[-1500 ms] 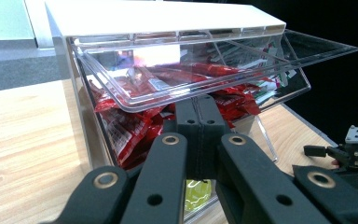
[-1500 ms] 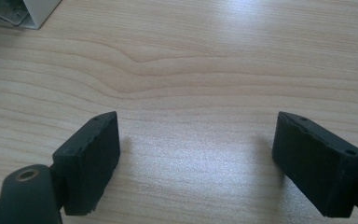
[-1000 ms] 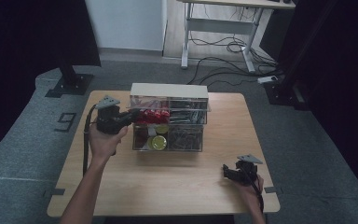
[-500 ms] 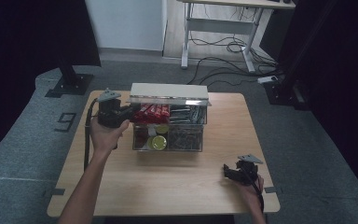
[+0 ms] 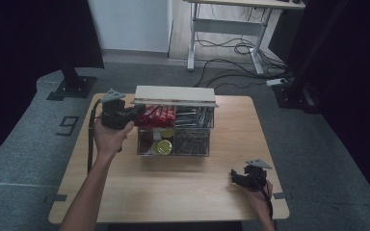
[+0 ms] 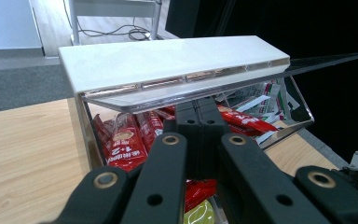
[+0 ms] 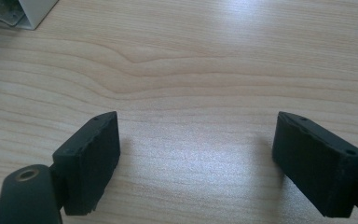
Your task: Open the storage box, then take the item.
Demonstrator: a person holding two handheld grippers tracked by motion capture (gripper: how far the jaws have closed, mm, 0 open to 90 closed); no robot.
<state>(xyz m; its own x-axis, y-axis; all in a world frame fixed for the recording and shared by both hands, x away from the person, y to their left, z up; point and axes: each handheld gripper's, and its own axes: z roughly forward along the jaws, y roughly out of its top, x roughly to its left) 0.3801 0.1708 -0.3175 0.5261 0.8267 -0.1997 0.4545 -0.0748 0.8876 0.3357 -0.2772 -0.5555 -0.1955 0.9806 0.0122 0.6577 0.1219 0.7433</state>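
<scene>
The clear box [image 5: 174,127] sits at the table's [image 5: 173,192] far middle. Its lid [image 6: 168,63] is propped up by the clenched, empty left gripper [image 6: 198,112]; a slip could let it drop shut. The right gripper [image 7: 196,154] rests released, well apart from the box.

1 clear box [image 5: 173,139] with 1 white lid [image 5: 174,95], 2 claws: left [image 5: 137,111], right [image 5: 234,177], 1 counter [image 5: 173,192].
</scene>
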